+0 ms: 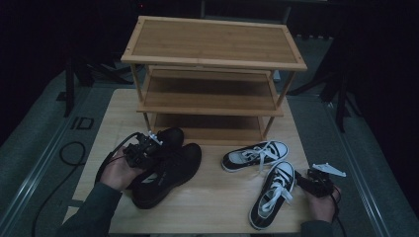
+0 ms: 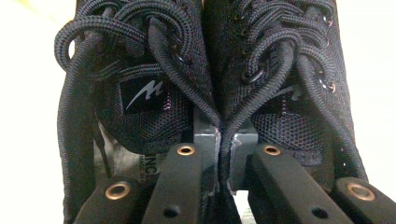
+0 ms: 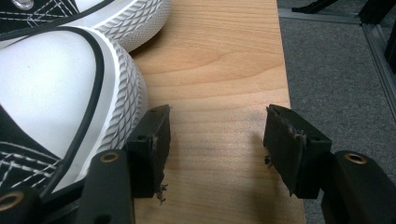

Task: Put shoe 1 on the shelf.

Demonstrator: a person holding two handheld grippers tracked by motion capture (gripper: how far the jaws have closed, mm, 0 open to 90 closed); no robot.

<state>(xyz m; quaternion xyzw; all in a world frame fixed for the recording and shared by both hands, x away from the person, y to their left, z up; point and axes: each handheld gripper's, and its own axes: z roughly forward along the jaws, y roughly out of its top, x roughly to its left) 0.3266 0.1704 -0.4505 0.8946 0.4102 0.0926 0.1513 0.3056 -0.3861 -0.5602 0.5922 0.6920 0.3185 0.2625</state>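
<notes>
Your left claw (image 1: 148, 148) had clamped both black shoes (image 1: 170, 170) together by their inner collars (jaws nearly closed), just before the shoe rack (image 1: 212, 74). Your right claw (image 3: 217, 149) gaped empty on the bench (image 3: 219, 70), beside the black-and-white sneakers (image 1: 272, 192).

The left tongs (image 1: 148, 148) sit between two shoes (image 1: 165, 173), rack (image 1: 212, 74) beyond. Two sneakers (image 1: 262, 170) lie right of them, just left of the right tongs (image 1: 309, 181), on the table (image 1: 212, 197).
</notes>
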